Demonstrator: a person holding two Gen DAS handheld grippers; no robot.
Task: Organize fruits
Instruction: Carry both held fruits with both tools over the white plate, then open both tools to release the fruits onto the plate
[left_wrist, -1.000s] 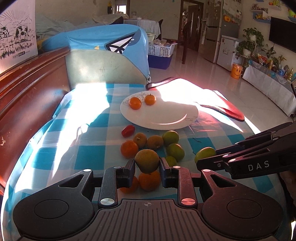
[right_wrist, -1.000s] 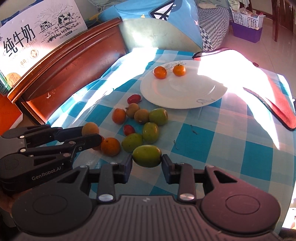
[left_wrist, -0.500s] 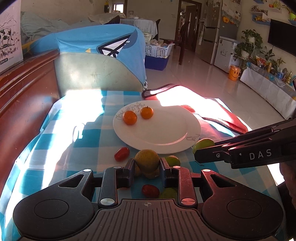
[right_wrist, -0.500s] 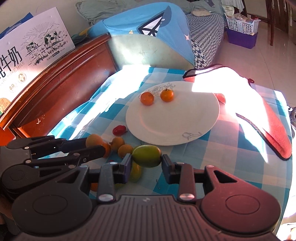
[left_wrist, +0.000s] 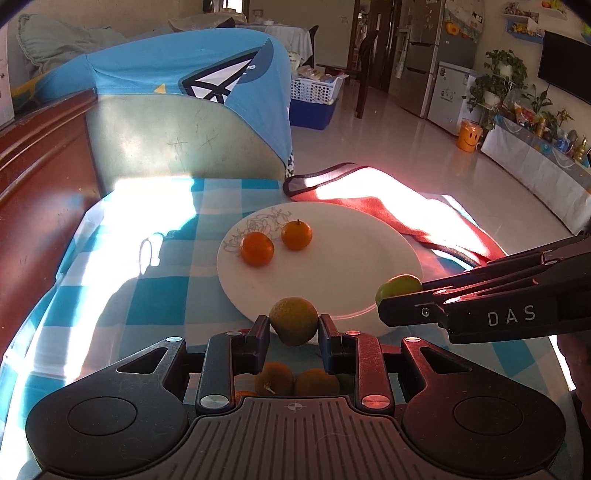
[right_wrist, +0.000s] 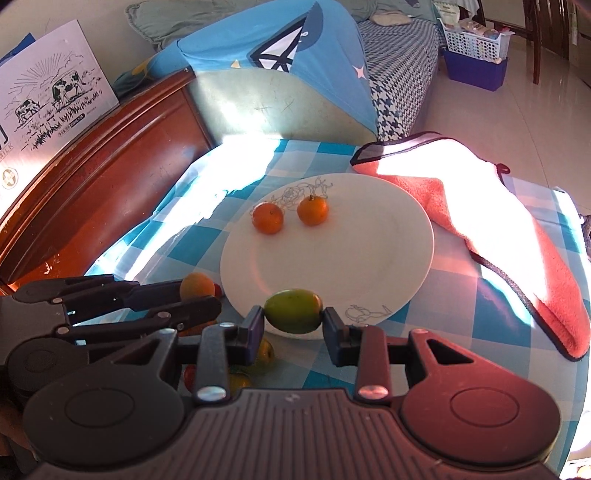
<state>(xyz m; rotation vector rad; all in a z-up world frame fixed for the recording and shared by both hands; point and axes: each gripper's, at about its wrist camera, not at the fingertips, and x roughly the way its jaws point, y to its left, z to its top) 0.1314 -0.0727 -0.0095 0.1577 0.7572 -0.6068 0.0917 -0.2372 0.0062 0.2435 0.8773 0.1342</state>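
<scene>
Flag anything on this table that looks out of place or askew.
The red towel lies rumpled, one corner tucked under the white plate rim. Loose fruit sits on the checked cloth beside the plate. Nothing spilled or damaged.

Plate (right_wrist: 388, 258) glossy white ceramic; tablecloth (right_wrist: 491, 317) checked, smooth; towel (right_wrist: 517, 240) fuzzy cloth; headboard (right_wrist: 92, 177) polished wood.

A blue-and-white checked cloth (left_wrist: 155, 295) covers the desk, with a red towel (right_wrist: 517, 236) lying over its far right corner in bright sunlight. Behind the desk stands a dark wooden headboard (right_wrist: 92, 177), a milk carton box printed with cows (right_wrist: 48, 107) resting above it, and a blue garment (left_wrist: 192, 74) is draped over a pale green seat back (left_wrist: 177, 144). Further off, on the shiny tiled floor, are a white basket on a blue bin (left_wrist: 314, 96), a fridge (left_wrist: 439, 55), potted plants (left_wrist: 498, 81) and a small orange smiley bucket (left_wrist: 470, 136).
</scene>
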